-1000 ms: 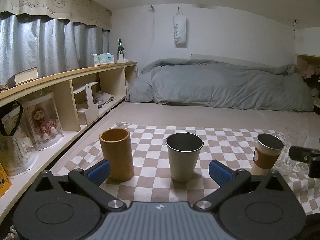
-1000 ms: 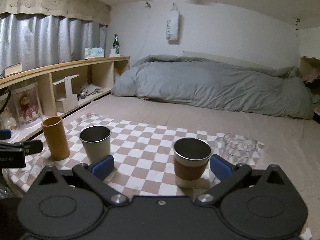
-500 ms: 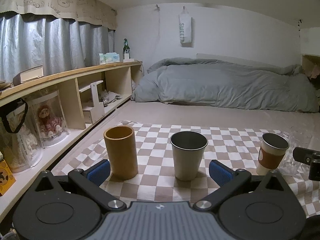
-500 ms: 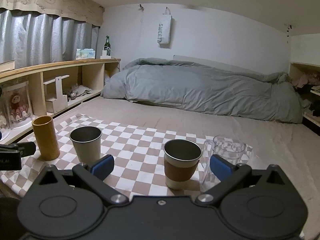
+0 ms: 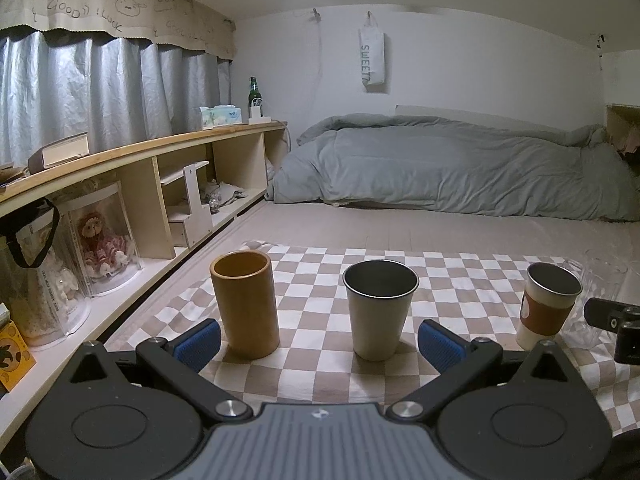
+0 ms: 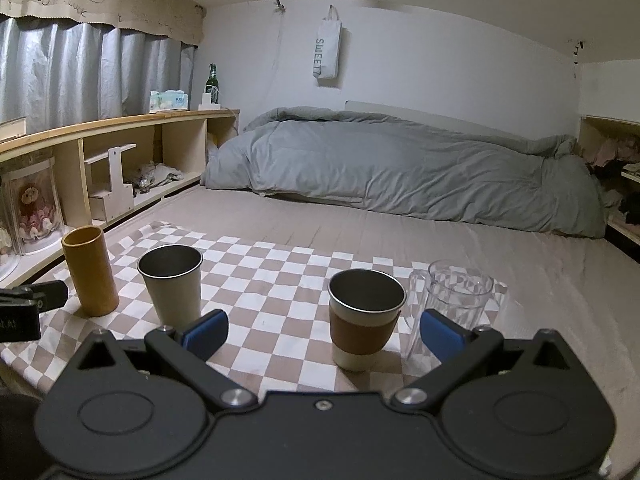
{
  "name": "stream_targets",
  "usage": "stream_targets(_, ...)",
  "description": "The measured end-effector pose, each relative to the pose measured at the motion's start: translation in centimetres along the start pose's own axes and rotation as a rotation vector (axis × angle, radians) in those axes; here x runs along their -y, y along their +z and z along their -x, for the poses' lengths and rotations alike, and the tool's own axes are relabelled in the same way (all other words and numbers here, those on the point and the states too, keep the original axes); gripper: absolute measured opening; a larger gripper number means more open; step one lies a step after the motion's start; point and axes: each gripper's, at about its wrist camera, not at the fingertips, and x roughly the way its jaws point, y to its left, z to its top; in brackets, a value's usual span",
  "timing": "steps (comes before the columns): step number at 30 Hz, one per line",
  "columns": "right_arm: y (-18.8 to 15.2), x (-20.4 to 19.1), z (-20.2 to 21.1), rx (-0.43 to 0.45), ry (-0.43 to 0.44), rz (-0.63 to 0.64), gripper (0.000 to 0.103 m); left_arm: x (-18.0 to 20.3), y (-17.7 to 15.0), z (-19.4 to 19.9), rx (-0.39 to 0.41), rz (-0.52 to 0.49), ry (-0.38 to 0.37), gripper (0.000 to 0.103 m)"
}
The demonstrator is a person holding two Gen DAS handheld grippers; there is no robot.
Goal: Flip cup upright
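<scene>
The right gripper (image 6: 320, 330) is spread wide and holds nothing; the sleeved cup (image 6: 365, 318) stands just ahead between its fingers, the clear glass (image 6: 454, 300) just beside the right one. The left gripper (image 5: 318, 338), equally wide and empty, faces the metal cup (image 5: 379, 308) and the wooden cup (image 5: 245, 302). All four stand on the checked cloth (image 6: 272, 280) with long axes vertical, mouths up, though the glass is hard to read. Judged so, no cup seems left to flip.
</scene>
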Motion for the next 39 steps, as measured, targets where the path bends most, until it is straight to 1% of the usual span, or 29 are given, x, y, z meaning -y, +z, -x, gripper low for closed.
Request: stream_targets(39, -0.14, -0.10, -0.28, -0.014, -0.002, 0.002, 0.103, 0.29, -0.29, -0.29, -0.003, -0.006, 0.002, 0.103)
